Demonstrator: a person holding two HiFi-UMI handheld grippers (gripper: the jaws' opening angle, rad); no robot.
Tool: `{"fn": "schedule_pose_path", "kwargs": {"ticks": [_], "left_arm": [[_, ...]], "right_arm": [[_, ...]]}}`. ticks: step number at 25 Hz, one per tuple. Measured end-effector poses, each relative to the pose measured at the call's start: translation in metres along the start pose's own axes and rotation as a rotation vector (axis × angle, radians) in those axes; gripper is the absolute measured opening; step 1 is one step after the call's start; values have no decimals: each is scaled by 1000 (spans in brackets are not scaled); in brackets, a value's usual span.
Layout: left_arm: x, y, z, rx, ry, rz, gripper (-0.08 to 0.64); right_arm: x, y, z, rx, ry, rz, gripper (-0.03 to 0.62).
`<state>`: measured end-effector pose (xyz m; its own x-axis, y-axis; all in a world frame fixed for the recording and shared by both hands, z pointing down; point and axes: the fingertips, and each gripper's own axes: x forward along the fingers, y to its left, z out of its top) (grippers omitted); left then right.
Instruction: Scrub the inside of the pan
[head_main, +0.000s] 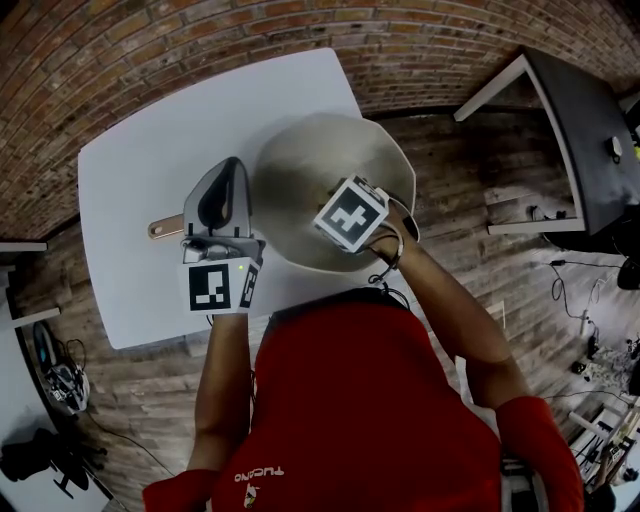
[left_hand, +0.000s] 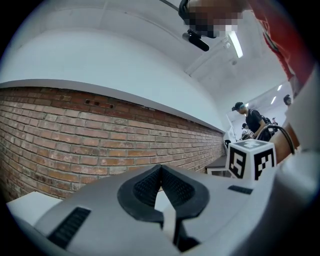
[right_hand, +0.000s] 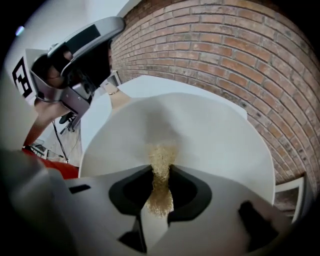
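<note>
Tan scrub pad (right_hand: 161, 155) is pinched in my right gripper (right_hand: 161, 175), jaws closed on it, with the tuft poking out ahead and pressed onto the pale inner wall of the pan (right_hand: 215, 135). That's me working the inside, right arm reaching down into the bowl.

My left gripper (left_hand: 161, 168) has its jaws pressed together, tips meeting, and I see nothing between them. From above it sits just over the wooden handle (head_main: 163, 228), so at best it's leaning on the handle, not clamped round it.

That's the worry. If I push hard with the pad, the pan could spin or skate, because nothing truly grips it. It also sits at the right side of the white table (head_main: 140, 170), and its far rim looks level with the edge or past it, so a firm sideways stroke might tip it off.

The pad is only narrowly held too; a dragging stroke could pull it out of the jaws.

Beyond is just the brick wall (left_hand: 75, 130), nothing to catch a sliding pan.
</note>
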<state>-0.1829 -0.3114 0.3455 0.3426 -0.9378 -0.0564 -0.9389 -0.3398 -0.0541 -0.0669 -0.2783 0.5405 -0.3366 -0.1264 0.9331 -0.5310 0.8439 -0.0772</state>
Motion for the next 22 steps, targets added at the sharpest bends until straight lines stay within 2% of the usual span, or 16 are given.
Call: {"fn": "schedule_pose_path", "kwargs": {"ticks": [4, 10, 15, 22], "left_arm": [[-5, 3, 0, 2, 2, 11, 12], [-4, 3, -2, 0, 11, 31, 12], [-5, 6, -5, -4, 11, 30, 12], [-2, 2, -3, -8, 2, 9, 12]], "right_arm": [[13, 31, 8, -79, 40, 63, 87], [29, 40, -9, -141, 123, 101, 87], [28, 28, -18, -191, 174, 61, 87], [18, 2, -39, -173, 240, 7, 87]]}}
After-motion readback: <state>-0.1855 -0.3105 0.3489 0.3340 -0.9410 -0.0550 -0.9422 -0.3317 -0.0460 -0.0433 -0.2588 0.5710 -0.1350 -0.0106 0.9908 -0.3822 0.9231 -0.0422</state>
